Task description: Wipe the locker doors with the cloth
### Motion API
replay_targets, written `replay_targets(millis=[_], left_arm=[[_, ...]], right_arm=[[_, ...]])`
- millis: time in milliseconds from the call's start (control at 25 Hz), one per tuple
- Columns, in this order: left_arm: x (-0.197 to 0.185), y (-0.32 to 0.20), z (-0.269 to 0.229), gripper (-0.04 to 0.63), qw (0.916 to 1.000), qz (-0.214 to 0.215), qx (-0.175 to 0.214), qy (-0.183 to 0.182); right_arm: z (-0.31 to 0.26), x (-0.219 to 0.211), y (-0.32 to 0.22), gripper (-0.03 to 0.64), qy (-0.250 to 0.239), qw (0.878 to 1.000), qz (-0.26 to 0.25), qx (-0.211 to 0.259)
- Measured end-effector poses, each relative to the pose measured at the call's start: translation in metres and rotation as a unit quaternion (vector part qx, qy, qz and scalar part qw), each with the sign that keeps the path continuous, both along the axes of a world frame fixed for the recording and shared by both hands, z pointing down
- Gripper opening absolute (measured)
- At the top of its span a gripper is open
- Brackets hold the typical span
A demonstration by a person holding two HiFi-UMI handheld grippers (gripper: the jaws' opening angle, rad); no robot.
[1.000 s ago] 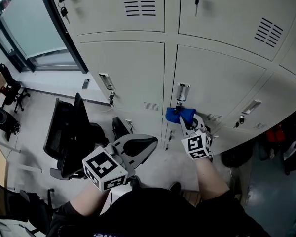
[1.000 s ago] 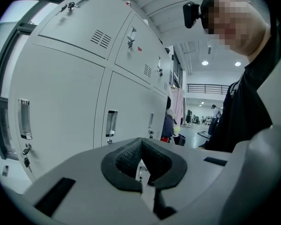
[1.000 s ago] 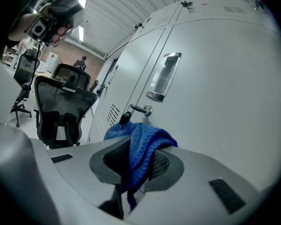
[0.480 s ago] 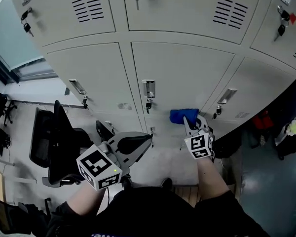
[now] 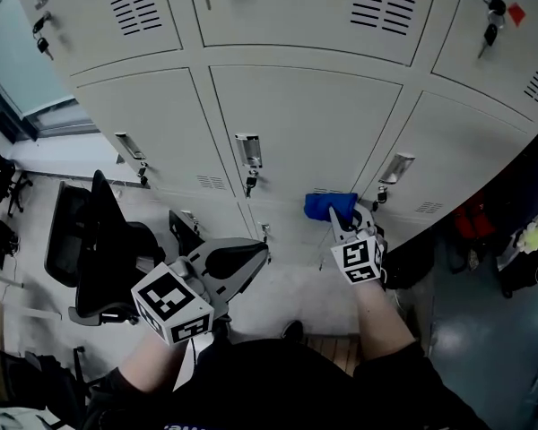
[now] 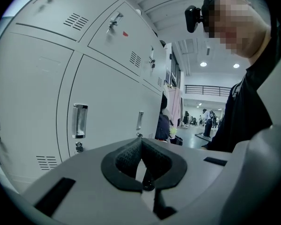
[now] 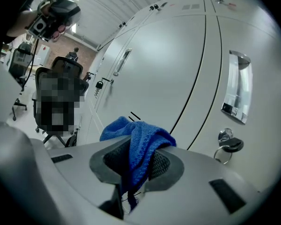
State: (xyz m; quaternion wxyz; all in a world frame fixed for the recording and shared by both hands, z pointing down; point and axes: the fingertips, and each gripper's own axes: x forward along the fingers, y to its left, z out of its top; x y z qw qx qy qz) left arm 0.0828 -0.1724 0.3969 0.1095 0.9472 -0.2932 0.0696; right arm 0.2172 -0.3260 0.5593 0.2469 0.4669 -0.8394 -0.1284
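My right gripper (image 5: 342, 223) is shut on a blue cloth (image 5: 329, 206), which presses against the lower part of a grey locker door (image 5: 314, 133) in the head view. In the right gripper view the blue cloth (image 7: 136, 139) bunches between the jaws of the right gripper (image 7: 136, 159), close to that locker door (image 7: 154, 74). My left gripper (image 5: 238, 260) is shut with nothing in it and hangs low, away from the lockers. Its jaws meet in the left gripper view, where the left gripper (image 6: 141, 154) faces a locker door (image 6: 110, 107) at a distance.
Metal handles (image 5: 247, 150) and keys (image 5: 249, 185) stick out of the doors; one key (image 7: 229, 144) hangs to the right of the cloth. A black office chair (image 5: 94, 245) stands at the left on the floor. A window (image 5: 9, 70) is at the far left.
The right gripper has carried the cloth rightwards across the middle door, from beside its handle towards its lower right corner. The left gripper has stayed low and shut.
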Motion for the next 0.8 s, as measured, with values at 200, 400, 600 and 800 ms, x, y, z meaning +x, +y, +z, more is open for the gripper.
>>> replay_targets(millis=[200,400,600,800], left_arm=[[-0.008,0.016,-0.003,0.008,0.9999,0.008,0.006,0.004],[-0.037,0.033,-0.011,0.008,0.9997,0.018,0.014,0.012],[-0.080,0.056,-0.022,0.008,0.9987,0.035,0.020,0.033],[-0.128,0.080,-0.023,0.008,0.9976,0.053,0.027,0.035]], right_arm=[[-0.009,-0.008,0.009,0.064,-0.013,1.000,0.012,-0.002],[-0.025,-0.028,0.035,0.064,-0.026,0.999,0.030,0.002],[-0.040,-0.060,0.067,0.064,-0.053,0.997,0.052,-0.011],[-0.057,-0.112,0.111,0.064,-0.084,0.995,0.055,-0.014]])
